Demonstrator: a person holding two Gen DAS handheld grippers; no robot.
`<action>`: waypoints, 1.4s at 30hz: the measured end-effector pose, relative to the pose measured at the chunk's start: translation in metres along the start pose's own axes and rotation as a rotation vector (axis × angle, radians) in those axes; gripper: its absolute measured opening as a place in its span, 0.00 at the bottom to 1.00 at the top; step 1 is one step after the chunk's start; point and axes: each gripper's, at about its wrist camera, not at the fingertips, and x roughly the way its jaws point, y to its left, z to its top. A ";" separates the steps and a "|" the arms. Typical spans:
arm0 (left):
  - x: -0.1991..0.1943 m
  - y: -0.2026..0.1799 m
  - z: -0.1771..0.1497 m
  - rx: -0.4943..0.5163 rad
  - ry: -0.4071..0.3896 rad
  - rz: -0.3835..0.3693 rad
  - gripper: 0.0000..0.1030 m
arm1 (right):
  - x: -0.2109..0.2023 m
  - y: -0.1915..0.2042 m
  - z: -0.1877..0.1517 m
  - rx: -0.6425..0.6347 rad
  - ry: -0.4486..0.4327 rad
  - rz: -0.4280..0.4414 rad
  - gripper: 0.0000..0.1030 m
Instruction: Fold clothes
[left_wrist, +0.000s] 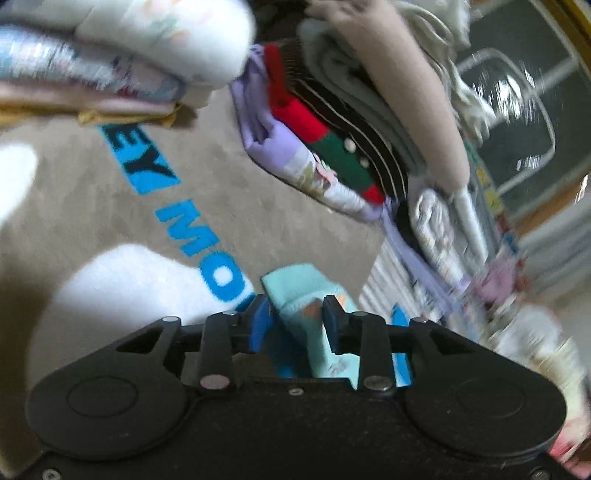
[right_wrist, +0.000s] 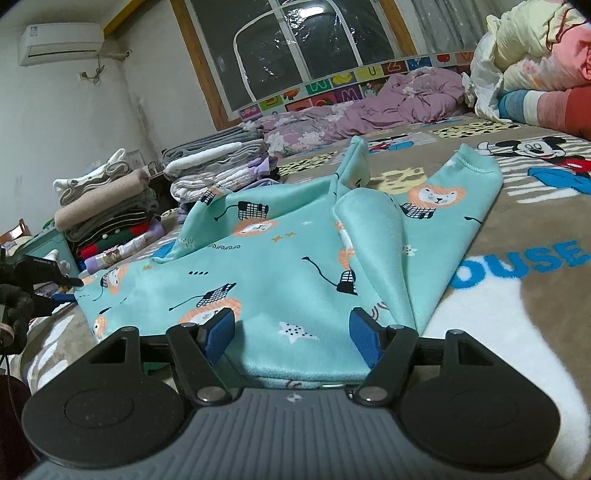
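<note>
A mint-green child's garment with lion prints (right_wrist: 295, 258) lies spread on the Mickey Mouse blanket (right_wrist: 517, 295). My right gripper (right_wrist: 291, 332) is open, its blue pads either side of the garment's near hem, which lies between them. In the left wrist view, my left gripper (left_wrist: 295, 314) has its blue pads apart around a corner of the same mint garment (left_wrist: 314, 314); the jaws stand open and do not pinch it. The left gripper (right_wrist: 55, 284) shows at the left edge of the right wrist view, by the garment's far corner.
Stacks of folded clothes (right_wrist: 110, 221) stand at the blanket's left edge, with a second stack (right_wrist: 221, 162) behind. They also show in the left wrist view (left_wrist: 351, 110). A purple quilt (right_wrist: 388, 103) and piled bedding (right_wrist: 535, 62) lie at the back.
</note>
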 end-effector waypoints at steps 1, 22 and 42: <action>0.002 0.003 0.002 -0.037 0.000 -0.021 0.29 | 0.000 0.000 0.000 -0.002 -0.001 -0.001 0.67; 0.003 -0.042 -0.007 0.406 -0.034 0.274 0.35 | -0.003 0.006 -0.005 -0.065 0.000 -0.016 0.67; -0.039 -0.157 -0.064 0.497 0.106 -0.068 0.71 | -0.057 -0.011 0.023 0.148 -0.070 -0.052 0.67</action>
